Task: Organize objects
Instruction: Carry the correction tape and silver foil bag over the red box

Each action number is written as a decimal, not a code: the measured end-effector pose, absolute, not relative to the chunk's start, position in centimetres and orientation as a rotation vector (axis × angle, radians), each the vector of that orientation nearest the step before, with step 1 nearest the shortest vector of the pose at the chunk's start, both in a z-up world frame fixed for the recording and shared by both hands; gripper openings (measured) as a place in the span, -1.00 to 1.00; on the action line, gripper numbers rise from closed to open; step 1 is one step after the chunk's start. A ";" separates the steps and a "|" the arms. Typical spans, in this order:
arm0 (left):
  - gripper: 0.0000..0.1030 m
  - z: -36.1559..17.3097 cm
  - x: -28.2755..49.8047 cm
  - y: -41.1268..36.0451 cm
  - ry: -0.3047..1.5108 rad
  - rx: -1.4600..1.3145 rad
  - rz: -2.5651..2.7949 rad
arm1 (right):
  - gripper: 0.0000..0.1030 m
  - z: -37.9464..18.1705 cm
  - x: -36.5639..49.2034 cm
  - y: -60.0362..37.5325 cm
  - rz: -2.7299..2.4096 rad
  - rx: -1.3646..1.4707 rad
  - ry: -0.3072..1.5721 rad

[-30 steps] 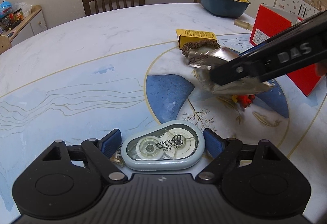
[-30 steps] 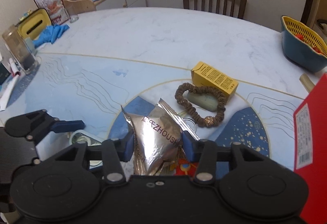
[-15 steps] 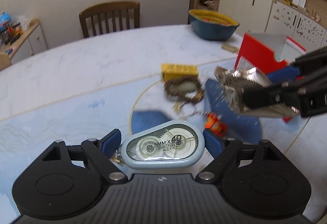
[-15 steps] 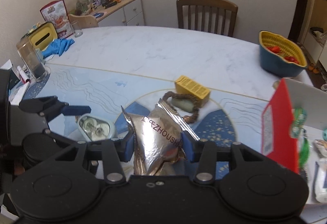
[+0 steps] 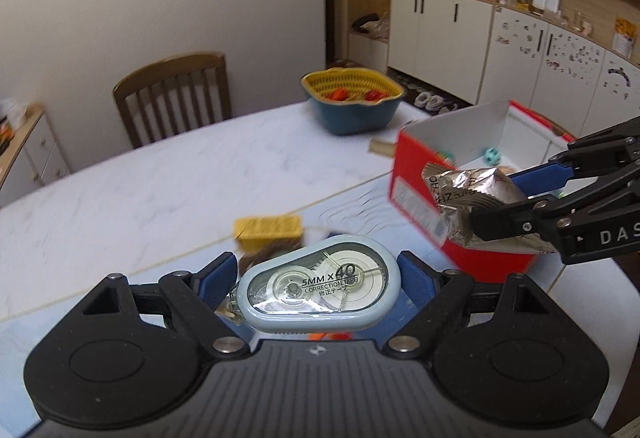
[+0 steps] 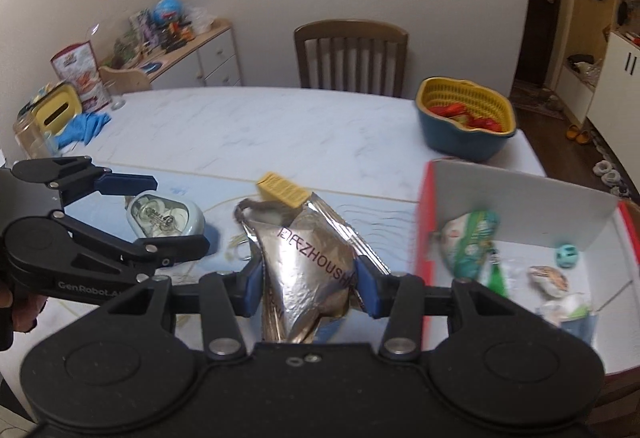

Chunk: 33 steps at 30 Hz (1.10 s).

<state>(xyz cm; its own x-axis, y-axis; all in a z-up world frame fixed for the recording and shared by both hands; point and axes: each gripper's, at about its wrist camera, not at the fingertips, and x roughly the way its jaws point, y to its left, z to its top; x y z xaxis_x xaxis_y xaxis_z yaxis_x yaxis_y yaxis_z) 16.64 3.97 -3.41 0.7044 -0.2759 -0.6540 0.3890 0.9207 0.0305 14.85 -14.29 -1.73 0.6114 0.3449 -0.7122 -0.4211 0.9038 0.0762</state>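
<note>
Left wrist camera: the left gripper has its blue pads clamped on both ends of the pale blue correction tape, carried above the marble table, and off to the right the right gripper pinches a crinkled silver foil packet right in front of the open red box. Right wrist camera: the right gripper squeezes the foil packet between its pads, just left of the red box with small items inside, while the left gripper at far left grips the correction tape, a yellow carton lying on the table beyond.
</note>
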 end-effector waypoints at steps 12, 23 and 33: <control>0.69 -2.1 18.7 -4.9 0.681 0.187 -0.429 | -0.12 -0.6 15.7 -22.4 0.395 -0.083 0.762; 0.69 -1.9 20.3 -12.4 0.676 0.229 -0.473 | -0.12 -1.5 17.2 -29.7 0.344 -0.099 0.774; 0.69 -3.7 22.2 -18.4 0.714 0.281 -0.500 | -0.11 -3.2 21.8 -34.3 0.290 -0.093 0.825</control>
